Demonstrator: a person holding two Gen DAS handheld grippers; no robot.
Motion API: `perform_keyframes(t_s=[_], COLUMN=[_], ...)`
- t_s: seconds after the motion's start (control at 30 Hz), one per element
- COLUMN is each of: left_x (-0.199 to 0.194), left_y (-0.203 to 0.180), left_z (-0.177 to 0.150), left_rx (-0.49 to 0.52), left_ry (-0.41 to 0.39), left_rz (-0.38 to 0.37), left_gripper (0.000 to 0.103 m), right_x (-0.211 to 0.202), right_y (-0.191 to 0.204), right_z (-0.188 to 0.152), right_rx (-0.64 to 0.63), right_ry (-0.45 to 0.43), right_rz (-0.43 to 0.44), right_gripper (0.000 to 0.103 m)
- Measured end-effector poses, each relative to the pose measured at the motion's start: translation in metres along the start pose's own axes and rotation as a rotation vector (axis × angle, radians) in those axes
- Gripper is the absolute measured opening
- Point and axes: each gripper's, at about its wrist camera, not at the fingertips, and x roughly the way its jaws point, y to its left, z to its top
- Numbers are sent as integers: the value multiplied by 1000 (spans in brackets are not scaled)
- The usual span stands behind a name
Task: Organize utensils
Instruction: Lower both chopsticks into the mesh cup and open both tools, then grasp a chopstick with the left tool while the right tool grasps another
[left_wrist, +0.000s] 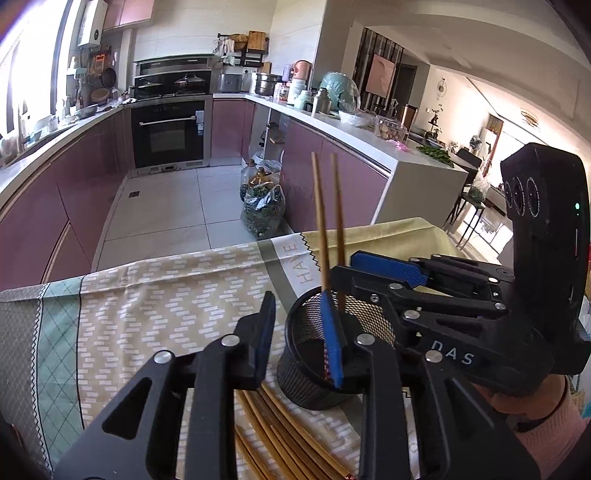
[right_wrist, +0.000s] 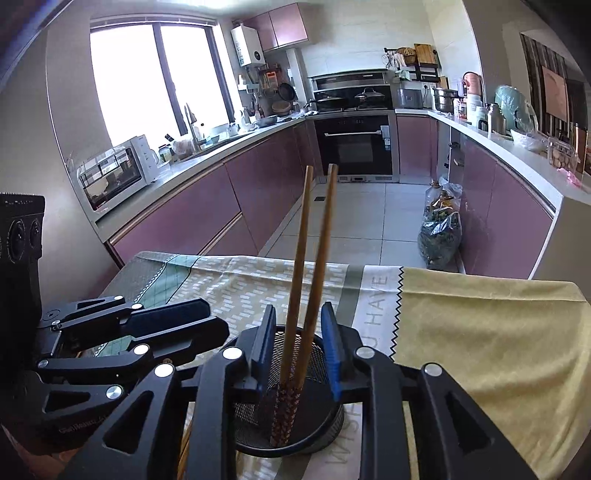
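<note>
A black mesh holder (left_wrist: 314, 365) (right_wrist: 325, 435) stands on the cloth-covered table. Two wooden chopsticks (left_wrist: 320, 221) (right_wrist: 306, 280) stand in it, patterned ends down. My right gripper (right_wrist: 298, 347) is over the holder with its blue pads either side of the chopsticks, jaws apart and not touching them; it shows in the left wrist view (left_wrist: 373, 280). My left gripper (left_wrist: 301, 339) is open and empty just left of the holder, above a pile of several loose chopsticks (left_wrist: 280, 439); it shows in the right wrist view (right_wrist: 173, 321).
The table carries a patterned cloth (left_wrist: 177, 295) and a yellow cloth (right_wrist: 491, 339) on the right. Behind the table are tiled floor, purple cabinets (right_wrist: 207, 218), an oven (left_wrist: 168, 133) and plastic bags (left_wrist: 264, 210) on the floor.
</note>
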Motion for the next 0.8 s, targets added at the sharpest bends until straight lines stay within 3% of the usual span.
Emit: perform_keyframes(t_s=[0.23, 0.37, 0.5, 0.8], left_x=[-45, -65, -68, -42], left_y=[13, 21, 27, 36], left_z=[-21, -41, -70, -133], left_rx=[-7, -3, -3, -21], left_ry=[-108, -115, -64, 97], left_rz=[49, 71, 90, 105], left_gripper=[44, 49, 49, 50], right_x=[-40, -62, -60, -20], right_y=[6, 21, 32, 35], right_z=[-14, -32, -55, -110], right_rx=[-24, -79, -104, -68], right_ry=[-83, -92, -22, 165], right_rz=[32, 90, 139, 121], right_gripper=[35, 40, 40, 40])
